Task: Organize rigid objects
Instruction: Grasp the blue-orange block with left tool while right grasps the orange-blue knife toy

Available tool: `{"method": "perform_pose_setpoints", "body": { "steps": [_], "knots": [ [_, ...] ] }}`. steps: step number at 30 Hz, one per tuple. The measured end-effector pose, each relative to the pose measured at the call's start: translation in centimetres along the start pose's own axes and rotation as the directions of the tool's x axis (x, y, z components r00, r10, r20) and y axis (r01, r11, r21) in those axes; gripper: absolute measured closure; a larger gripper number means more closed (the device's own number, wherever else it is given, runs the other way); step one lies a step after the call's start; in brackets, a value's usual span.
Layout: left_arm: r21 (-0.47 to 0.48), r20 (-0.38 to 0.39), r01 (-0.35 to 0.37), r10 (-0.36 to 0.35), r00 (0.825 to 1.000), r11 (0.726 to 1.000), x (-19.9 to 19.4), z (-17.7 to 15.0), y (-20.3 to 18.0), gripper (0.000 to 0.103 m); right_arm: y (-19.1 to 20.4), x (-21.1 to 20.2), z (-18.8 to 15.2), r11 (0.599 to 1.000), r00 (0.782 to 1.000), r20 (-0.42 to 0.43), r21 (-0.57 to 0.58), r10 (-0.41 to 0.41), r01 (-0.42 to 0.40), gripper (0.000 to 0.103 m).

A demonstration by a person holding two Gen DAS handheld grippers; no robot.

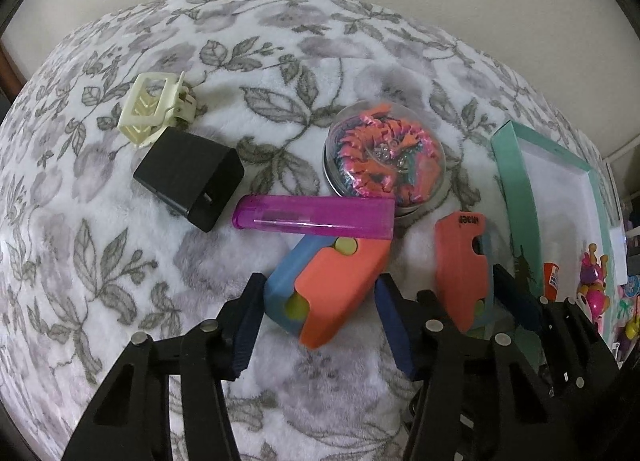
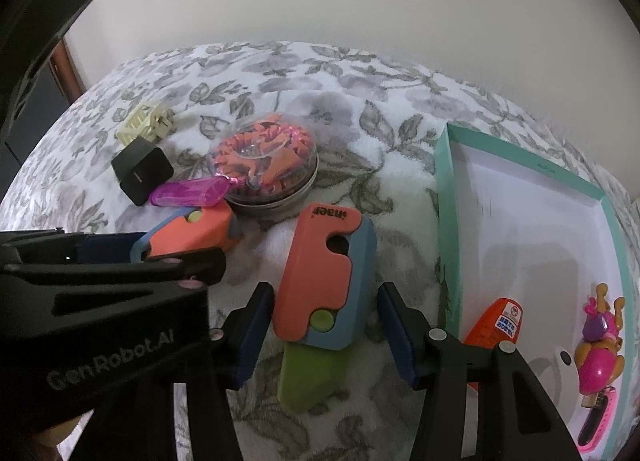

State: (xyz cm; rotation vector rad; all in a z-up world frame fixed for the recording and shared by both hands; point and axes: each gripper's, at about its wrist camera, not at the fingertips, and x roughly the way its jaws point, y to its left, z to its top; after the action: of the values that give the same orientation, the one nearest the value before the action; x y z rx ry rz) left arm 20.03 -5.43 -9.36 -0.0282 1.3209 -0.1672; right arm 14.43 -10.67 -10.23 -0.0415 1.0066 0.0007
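Note:
Two orange-and-blue toy knives lie on the floral blanket. My left gripper is open around the left one, its fingers on either side. My right gripper is open around the right one, whose green blade sticks out toward me. That knife also shows in the left wrist view. A teal box stands to the right, holding an orange tube, a pink toy figure and a pink USB item.
Behind the knives lie a purple lighter, a black charger block, a cream hair claw and a round tin of orange-pink pieces under a clear lid. A pale wall stands behind the blanket.

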Motion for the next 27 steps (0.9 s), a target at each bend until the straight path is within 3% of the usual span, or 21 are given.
{"method": "perform_pose_setpoints", "body": {
  "steps": [9,13,19,22,24,27],
  "knots": [
    [0.022,-0.006,0.004,-0.004,1.000,1.000,-0.1,-0.2,1.5,0.045,-0.2,-0.1,-0.2,1.000,1.000,0.009,-0.007,0.012,-0.012,0.052],
    [0.069,0.012,-0.055,0.054,0.998,0.996,0.1,-0.1,0.8,0.039,-0.2,-0.2,-0.2,1.000,1.000,0.007,-0.011,0.012,-0.012,0.052],
    [0.061,0.066,-0.071,0.067,0.996,0.996,0.3,0.2,0.7,0.039,-0.2,-0.2,-0.3,1.000,1.000,0.003,-0.015,0.016,-0.016,0.052],
    [0.028,0.077,-0.056,0.053,0.996,0.998,0.2,0.2,1.2,0.041,-0.3,-0.2,-0.3,1.000,1.000,0.002,-0.013,0.017,-0.017,0.052],
    [0.020,0.072,-0.071,0.069,0.995,0.997,0.0,0.3,1.7,0.050,-0.3,-0.2,-0.3,1.000,1.000,0.003,-0.011,0.016,-0.016,0.052],
    [0.002,0.056,-0.063,0.063,0.996,0.998,-0.3,0.3,2.5,0.052,-0.2,-0.2,-0.2,1.000,1.000,0.003,-0.007,0.016,-0.016,0.052]
  ]
}}
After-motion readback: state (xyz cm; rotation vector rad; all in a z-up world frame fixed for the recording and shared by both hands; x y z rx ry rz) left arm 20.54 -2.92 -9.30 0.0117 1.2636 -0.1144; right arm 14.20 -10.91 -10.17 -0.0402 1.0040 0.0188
